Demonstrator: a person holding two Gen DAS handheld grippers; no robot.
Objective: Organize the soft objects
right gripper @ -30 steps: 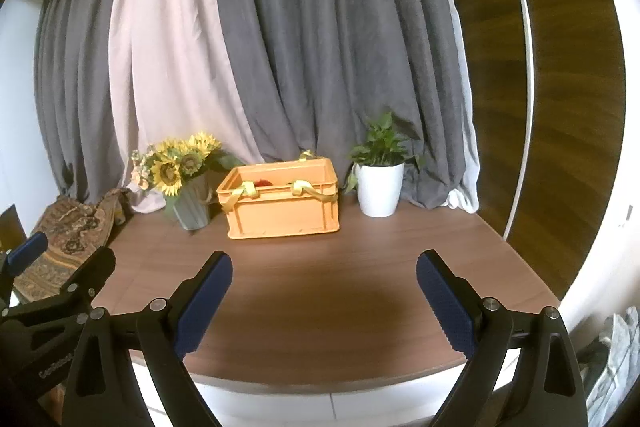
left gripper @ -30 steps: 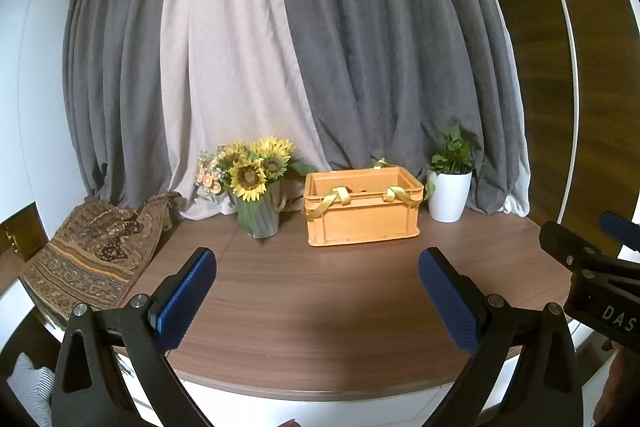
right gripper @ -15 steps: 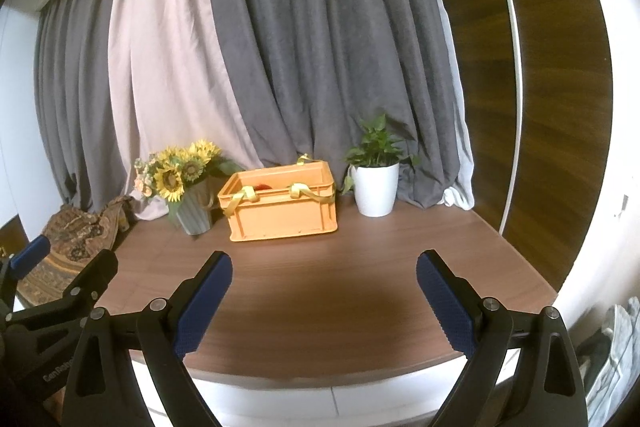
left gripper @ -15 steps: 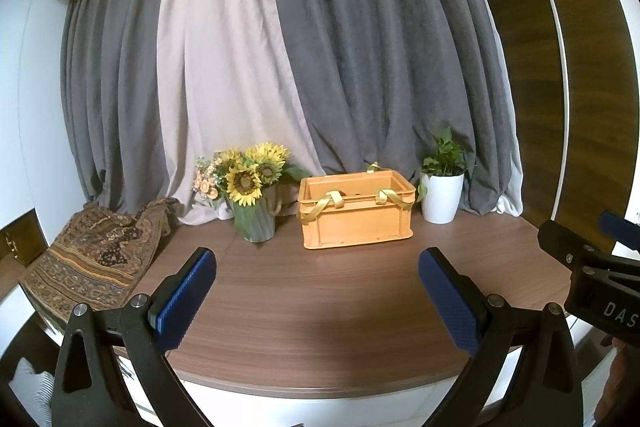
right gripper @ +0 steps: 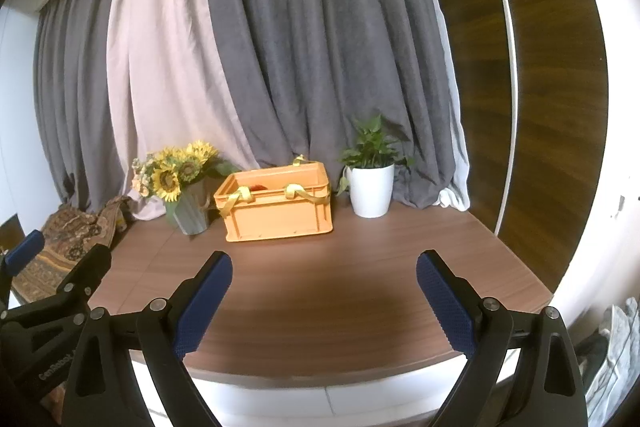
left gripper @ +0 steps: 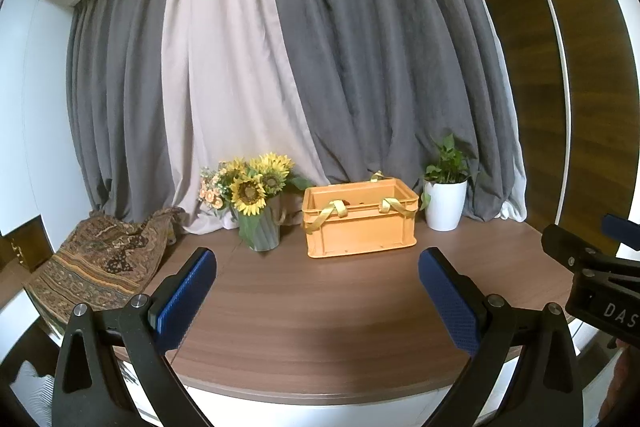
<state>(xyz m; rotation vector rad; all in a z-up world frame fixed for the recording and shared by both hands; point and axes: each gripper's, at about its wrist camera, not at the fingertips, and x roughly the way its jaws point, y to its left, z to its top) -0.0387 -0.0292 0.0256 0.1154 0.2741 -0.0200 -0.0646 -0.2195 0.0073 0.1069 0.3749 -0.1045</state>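
An orange plastic crate [left gripper: 360,223] with yellow straps draped over its rim stands at the back of the brown table; it also shows in the right wrist view [right gripper: 278,209], with something red inside. A patterned brown cloth [left gripper: 96,267] lies bunched at the table's left end, also seen in the right wrist view [right gripper: 68,239]. My left gripper [left gripper: 318,299] is open and empty, held near the table's front edge. My right gripper [right gripper: 324,303] is open and empty, beside it to the right.
A vase of sunflowers [left gripper: 256,211] stands left of the crate. A white pot with a green plant [left gripper: 445,201] stands right of it. Grey and pale curtains hang behind. The table's front edge [left gripper: 320,393] curves just below the grippers.
Both grippers have drawn back and risen slightly; the crate and plants look smaller and farther. Both stay open and empty.
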